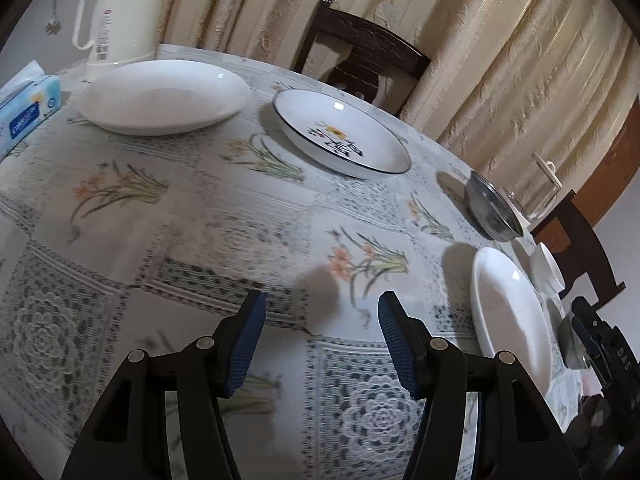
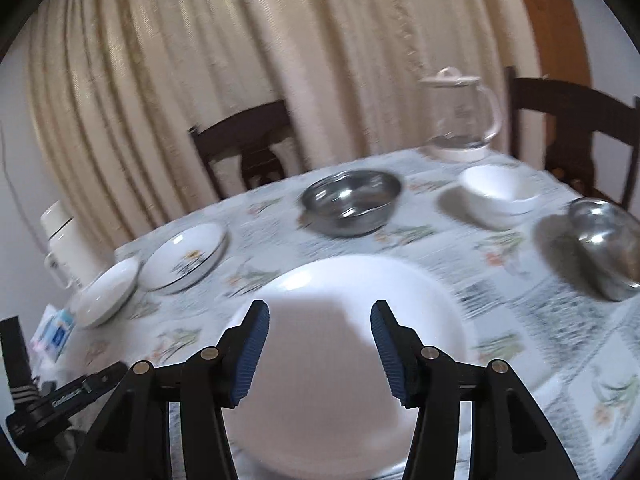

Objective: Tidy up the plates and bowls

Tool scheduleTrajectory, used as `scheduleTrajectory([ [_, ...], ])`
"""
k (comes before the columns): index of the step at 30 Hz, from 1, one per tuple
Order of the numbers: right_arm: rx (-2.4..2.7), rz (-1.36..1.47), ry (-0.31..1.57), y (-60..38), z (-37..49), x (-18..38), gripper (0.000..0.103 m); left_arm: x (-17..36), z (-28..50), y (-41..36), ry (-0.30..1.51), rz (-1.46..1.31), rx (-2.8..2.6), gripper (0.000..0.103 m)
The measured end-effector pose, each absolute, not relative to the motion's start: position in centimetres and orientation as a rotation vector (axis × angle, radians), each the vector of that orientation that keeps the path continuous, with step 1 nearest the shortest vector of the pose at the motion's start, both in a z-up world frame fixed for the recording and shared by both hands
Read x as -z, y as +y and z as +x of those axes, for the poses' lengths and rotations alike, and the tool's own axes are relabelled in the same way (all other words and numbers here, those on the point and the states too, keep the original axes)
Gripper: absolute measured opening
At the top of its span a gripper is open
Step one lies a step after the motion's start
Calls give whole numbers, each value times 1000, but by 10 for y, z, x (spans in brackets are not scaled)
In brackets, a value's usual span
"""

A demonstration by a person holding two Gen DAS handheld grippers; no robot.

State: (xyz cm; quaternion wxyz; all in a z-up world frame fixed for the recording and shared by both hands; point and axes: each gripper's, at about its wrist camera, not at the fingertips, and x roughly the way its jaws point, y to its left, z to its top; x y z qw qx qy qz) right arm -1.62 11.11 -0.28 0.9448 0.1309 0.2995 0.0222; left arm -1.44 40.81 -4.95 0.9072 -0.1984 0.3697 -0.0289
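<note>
While the left claw (image 1: 322,336) hangs wide over bare patterned cloth on the counter (image 1: 180,216), the right claw (image 2: 320,340), also wide and empty, hovers above the round plain white plate (image 2: 352,304) near the counter's front edge.

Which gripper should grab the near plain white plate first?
Right. The right gripper is open with the plain white plate directly ahead between its fingers. The left gripper, also open, faces bare tablecloth; that plate sits off to its right.
</note>
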Motion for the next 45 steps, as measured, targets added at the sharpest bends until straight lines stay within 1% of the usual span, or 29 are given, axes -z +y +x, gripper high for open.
scheduleTrajectory([
  [16, -317, 259, 765, 195, 2, 18, 56, 45, -17, 450, 739, -436, -23, 60],
  [32, -433, 315, 887, 238, 22, 30, 57, 46, -11, 497, 741, -504, -87, 61],
  [38, -447, 330, 904, 251, 31, 30, 57, 51, -1, 512, 770, -555, -86, 61],
  [45, -472, 363, 928, 269, 50, 27, 57, 44, 9, 531, 750, -562, -114, 61],
])
